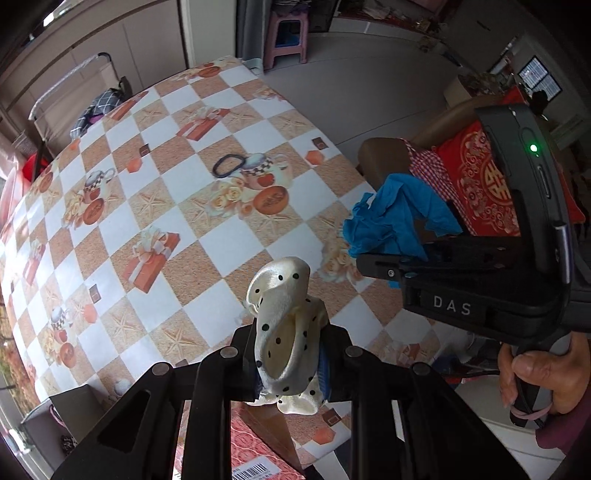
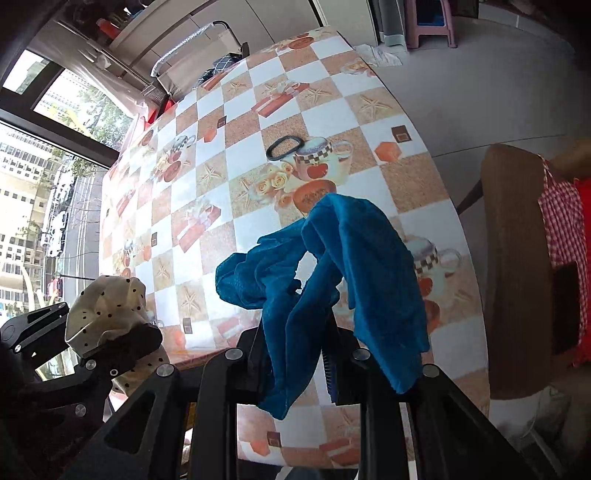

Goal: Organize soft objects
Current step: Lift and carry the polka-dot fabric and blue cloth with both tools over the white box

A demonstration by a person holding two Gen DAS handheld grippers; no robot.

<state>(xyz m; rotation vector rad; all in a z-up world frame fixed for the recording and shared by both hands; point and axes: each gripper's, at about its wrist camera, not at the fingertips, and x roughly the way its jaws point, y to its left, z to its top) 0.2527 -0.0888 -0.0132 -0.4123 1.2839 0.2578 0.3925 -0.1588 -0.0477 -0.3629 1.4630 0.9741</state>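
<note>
My left gripper (image 1: 290,363) is shut on a cream satin scrunchie with black dots (image 1: 284,314), lifted above the table's near edge. The same scrunchie (image 2: 107,314) and left gripper (image 2: 122,343) show at the lower left of the right wrist view. My right gripper (image 2: 295,354) is shut on a crumpled blue cloth (image 2: 347,266) that hangs over its fingers, off the table. In the left wrist view that blue cloth (image 1: 395,218) sits at the right gripper (image 1: 373,264), held by a hand (image 1: 539,380). A black hair tie (image 1: 229,165) (image 2: 283,147) lies flat mid-table.
The table (image 1: 221,236) (image 2: 229,155) wears a checked oilcloth printed with gift boxes and cups. A wooden chair (image 2: 517,258) with a red cushion (image 1: 491,184) stands to the right. A pink stool (image 1: 286,33) and a clothes rack (image 1: 70,85) are beyond the far edge.
</note>
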